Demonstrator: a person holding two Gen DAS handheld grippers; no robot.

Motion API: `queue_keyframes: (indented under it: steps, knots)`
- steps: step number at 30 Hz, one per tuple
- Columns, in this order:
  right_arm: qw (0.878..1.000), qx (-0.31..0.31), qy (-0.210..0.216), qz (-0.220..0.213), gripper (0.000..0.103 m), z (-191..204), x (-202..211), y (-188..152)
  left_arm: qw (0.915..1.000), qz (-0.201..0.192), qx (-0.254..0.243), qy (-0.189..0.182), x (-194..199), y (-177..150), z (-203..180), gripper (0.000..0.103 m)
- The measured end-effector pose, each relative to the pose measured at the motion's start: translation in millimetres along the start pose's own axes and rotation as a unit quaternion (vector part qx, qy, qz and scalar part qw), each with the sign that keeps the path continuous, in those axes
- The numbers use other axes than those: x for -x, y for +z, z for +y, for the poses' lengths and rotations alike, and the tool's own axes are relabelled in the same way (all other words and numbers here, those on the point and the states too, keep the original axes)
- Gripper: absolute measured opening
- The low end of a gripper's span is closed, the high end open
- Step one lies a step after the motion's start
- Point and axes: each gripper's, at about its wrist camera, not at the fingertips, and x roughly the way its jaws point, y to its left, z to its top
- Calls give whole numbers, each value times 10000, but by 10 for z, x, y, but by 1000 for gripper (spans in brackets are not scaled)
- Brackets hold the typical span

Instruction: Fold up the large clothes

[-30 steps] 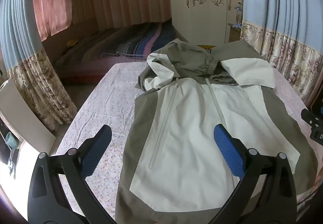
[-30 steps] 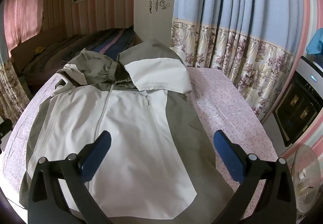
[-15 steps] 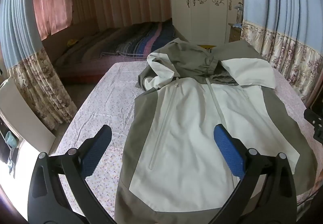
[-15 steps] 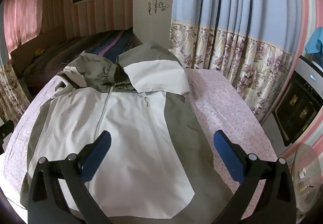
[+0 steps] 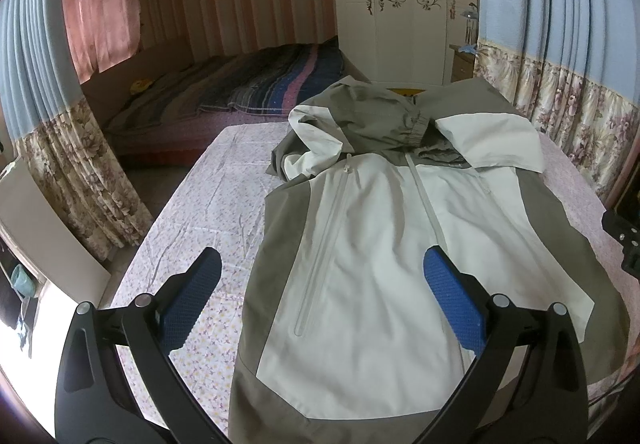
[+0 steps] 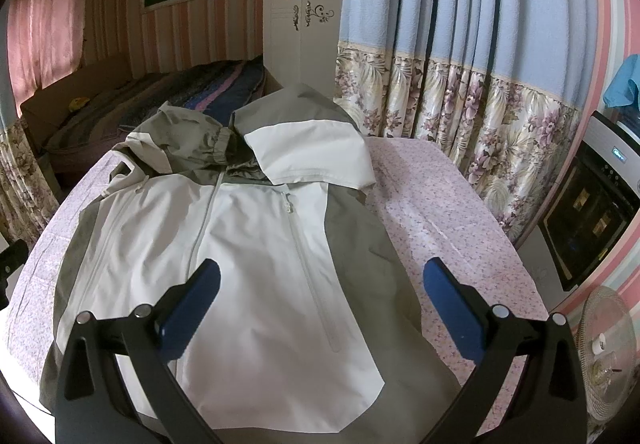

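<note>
1. Starting at the far left of the left wrist view: a floral curtain (image 5: 80, 172), then a bed (image 5: 224, 96) under a striped blanket in the back of the room.
2. Front and centre, the left gripper (image 5: 320, 300) hangs with its blue pads wide apart, gripping nothing, above the jacket's left side.
3. The jacket (image 5: 384, 244) lies front-up and zipped on the flower-print table (image 5: 192, 212), white panels in the middle, olive down the sides, both sleeves folded in across the collar.
4. Behind it stands a white wardrobe (image 5: 404, 4) with red rosettes and scroll decals; no readable lettering there, and no brand shows on the jacket.
5. Over in the right wrist view, the right gripper (image 6: 320, 304) is spread just as wide and empty, above the jacket's right flank.
6. Far right: an oven (image 6: 588, 216) with a lit display too small to read, and a fan (image 6: 604, 348) below it.
</note>
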Motion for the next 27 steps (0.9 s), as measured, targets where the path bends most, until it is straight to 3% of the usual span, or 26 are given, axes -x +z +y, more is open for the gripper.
queue_keyframes:
  steps: [27]
  knots:
    - [10000,-18,10,-9,101,-3,8,25,10000,-15,19,-17,-24,36,44,100]
